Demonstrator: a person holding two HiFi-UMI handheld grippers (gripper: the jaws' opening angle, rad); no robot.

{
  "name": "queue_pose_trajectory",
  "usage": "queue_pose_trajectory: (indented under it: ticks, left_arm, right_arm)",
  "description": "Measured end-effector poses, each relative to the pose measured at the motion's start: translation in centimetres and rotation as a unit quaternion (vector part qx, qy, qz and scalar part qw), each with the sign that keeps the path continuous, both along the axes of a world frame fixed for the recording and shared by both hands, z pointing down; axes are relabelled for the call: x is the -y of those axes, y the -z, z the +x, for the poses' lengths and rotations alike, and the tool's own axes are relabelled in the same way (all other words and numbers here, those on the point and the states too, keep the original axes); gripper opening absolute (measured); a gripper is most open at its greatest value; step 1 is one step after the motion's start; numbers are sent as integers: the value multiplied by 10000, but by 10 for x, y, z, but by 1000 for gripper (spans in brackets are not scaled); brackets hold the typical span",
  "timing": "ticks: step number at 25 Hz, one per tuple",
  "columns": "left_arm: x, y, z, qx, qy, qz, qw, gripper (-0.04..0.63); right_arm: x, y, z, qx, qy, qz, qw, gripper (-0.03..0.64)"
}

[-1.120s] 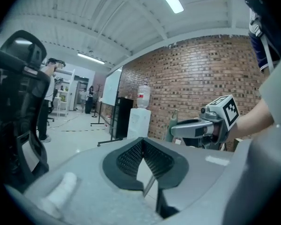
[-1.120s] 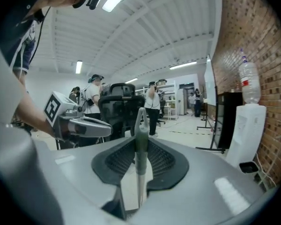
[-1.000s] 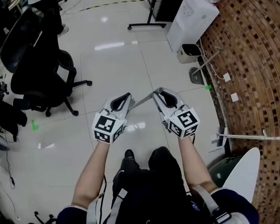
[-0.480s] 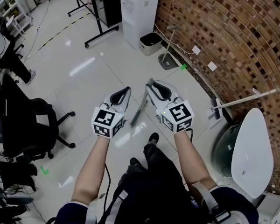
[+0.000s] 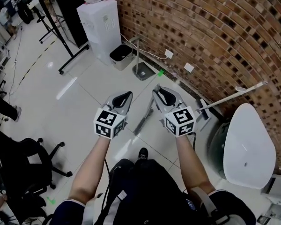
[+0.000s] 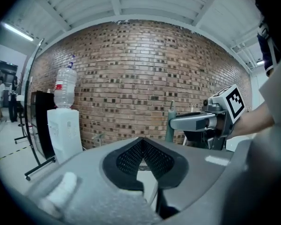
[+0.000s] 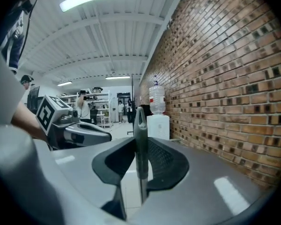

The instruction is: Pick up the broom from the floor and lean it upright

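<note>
Brick wall (image 5: 215, 32): reddish-brown bricks, mottled with scattered dark and pale ones.
Floor (image 5: 84, 93): pale grey glossy tiles with thin dark joints.
Water dispenser (image 5: 103, 27): white, far left by the wall.
Bottle (image 6: 64, 86): clear, with a red label.
Bin (image 5: 121, 55): cream outside, black inside.
Broom handle (image 7: 140, 149): dull grey-green.
Left gripper (image 5: 121, 99) and right gripper (image 5: 163, 94): light grey shells, with black pads in a fine mesh pattern.
Marker cubes (image 5: 109, 123): black-and-white square patterns.
Office chair (image 5: 18, 163): black, near left.
Oval panel (image 5: 246, 144): white, near right.
Tape mark (image 5: 160, 72): green, on the floor by the wall.
</note>
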State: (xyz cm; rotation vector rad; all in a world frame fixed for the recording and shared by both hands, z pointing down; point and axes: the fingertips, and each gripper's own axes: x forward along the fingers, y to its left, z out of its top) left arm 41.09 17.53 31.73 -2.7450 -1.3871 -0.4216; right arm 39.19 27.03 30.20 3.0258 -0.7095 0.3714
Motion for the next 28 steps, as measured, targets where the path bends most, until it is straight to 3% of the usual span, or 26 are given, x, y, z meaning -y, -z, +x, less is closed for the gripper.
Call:
queue_pose_trajectory:
  ticks: [12, 22, 28]
  left_arm:
    - [-146, -23, 96, 161, -1104, -11, 9938, 0]
    - [-205, -49, 215, 467, -1710, -116, 9841, 0]
    - [-231, -77, 267, 683, -1775, -27, 9817, 0]
  right_arm:
    - [-142, -20, 88, 183, -1290, 151, 9914, 86]
    - [-204, -51, 178, 623, -2075, 140, 9761, 86]
    - [-231, -91, 231, 912, -2275, 239, 9692, 86]
